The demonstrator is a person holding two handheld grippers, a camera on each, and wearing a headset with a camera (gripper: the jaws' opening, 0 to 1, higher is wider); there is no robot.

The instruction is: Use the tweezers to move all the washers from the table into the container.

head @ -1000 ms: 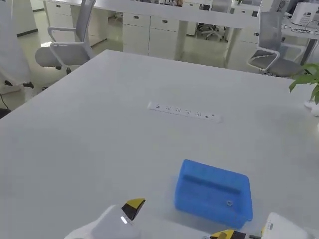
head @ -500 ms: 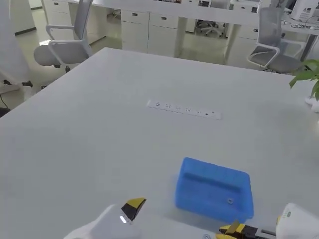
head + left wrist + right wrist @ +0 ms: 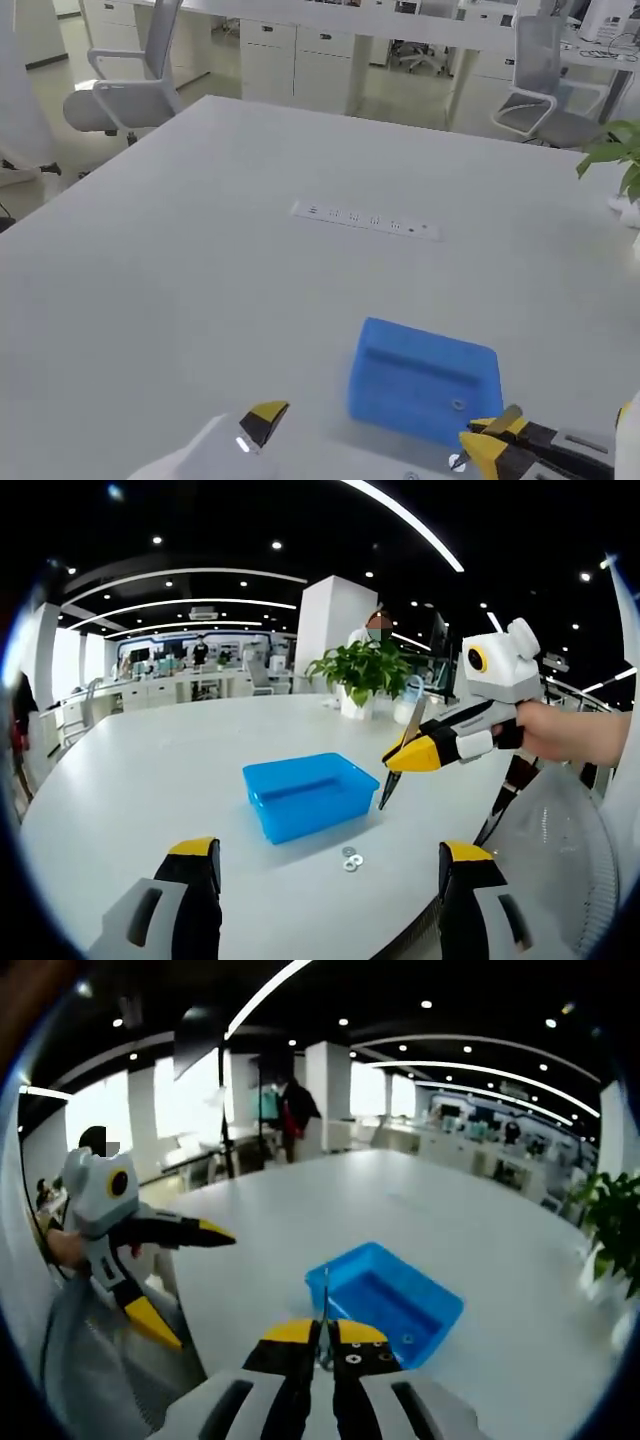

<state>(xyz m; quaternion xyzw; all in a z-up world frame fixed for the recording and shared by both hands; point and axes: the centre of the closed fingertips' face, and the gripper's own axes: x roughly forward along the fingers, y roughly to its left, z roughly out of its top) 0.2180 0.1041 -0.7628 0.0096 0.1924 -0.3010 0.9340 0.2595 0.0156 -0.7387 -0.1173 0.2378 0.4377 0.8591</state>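
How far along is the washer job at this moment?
Done: one washer lies in the blue container. In hand: the right gripper is shut on the tweezers, tip near the container's edge; whether it carries a washer is unclear. Left: two washers on the table. The left gripper is open, idle.

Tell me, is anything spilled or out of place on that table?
Nothing looks damaged or spilled. Two small washers lie loose on the table beside the blue container, with one washer already inside it. That looks like unfinished work, not a mishap.
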